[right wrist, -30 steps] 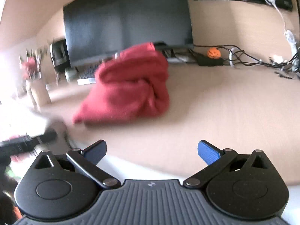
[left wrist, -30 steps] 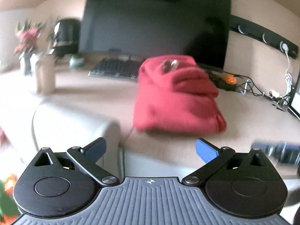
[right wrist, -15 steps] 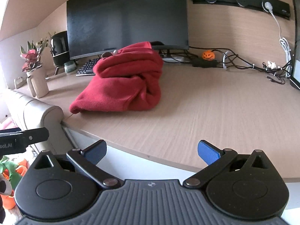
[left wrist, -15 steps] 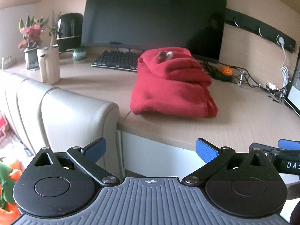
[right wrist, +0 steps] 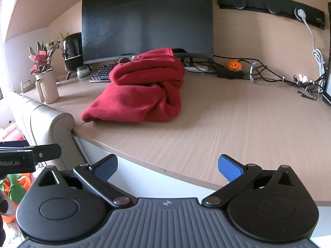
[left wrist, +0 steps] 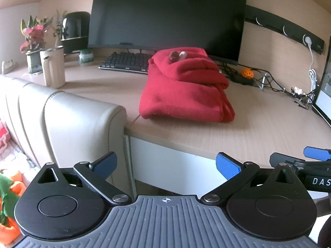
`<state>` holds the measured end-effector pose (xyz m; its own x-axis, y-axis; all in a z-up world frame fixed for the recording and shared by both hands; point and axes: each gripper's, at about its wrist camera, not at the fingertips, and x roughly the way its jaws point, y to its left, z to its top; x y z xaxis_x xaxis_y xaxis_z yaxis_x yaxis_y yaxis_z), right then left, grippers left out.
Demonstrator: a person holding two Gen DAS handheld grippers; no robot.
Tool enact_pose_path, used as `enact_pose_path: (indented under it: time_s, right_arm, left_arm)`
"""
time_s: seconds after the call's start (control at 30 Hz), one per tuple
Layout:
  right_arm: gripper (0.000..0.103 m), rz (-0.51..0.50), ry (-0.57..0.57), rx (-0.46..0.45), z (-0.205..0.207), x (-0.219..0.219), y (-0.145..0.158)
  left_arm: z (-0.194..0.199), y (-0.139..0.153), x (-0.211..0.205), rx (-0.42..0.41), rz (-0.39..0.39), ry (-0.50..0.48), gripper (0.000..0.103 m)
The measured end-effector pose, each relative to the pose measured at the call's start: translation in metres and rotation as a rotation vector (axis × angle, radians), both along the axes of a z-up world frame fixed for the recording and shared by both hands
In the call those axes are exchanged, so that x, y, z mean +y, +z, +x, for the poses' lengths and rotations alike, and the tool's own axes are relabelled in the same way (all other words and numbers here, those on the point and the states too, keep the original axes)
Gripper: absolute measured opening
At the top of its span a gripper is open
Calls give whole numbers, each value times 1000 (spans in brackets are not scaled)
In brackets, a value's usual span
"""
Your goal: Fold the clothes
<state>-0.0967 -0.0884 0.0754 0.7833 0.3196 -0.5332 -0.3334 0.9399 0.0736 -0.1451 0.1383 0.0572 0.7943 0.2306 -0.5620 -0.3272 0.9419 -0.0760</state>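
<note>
Garment: red fleece bundle sits folded on the counter, centre frame, before the monitor.
Left claw: wide open, empty, well short of the fleece, off the counter edge.
Right claw: spread wide, holding nothing, fleece up-left of it.

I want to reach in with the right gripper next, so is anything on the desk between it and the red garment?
Nothing visible does. The right gripper hangs open off the desk's front edge, and only bare wood lies between it and the red garment. The keyboard and vase sit behind and to the left.
</note>
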Motion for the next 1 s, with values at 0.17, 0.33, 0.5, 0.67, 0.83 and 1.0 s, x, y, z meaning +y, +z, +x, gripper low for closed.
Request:
enact_pose_path:
  time_s: [0.17,0.33,0.5,0.67,0.83,1.0]
  right_arm:
    - [103,13,-5,12,2,-2,-1]
    - [103,12,4,30,2,0,-5]
    - [103,10,3,31,3,-1,-4]
    - [103,12,5,40,5,0,-5]
    - [103,12,9,46,6,1,-6]
    - [103,11,11,50,6,2,-7]
  left_arm:
    - [1,1,-5,7,13,-20,103]
    - [1,0,-4,14,6,-16,103]
    - [3,-1,-3,24,2,-19,103]
    - [4,0,-3,28,3,-18,103]
    - [4,-2,-2,35,-4,-21,103]
    - [5,-3,-1,39,-12,-19,103]
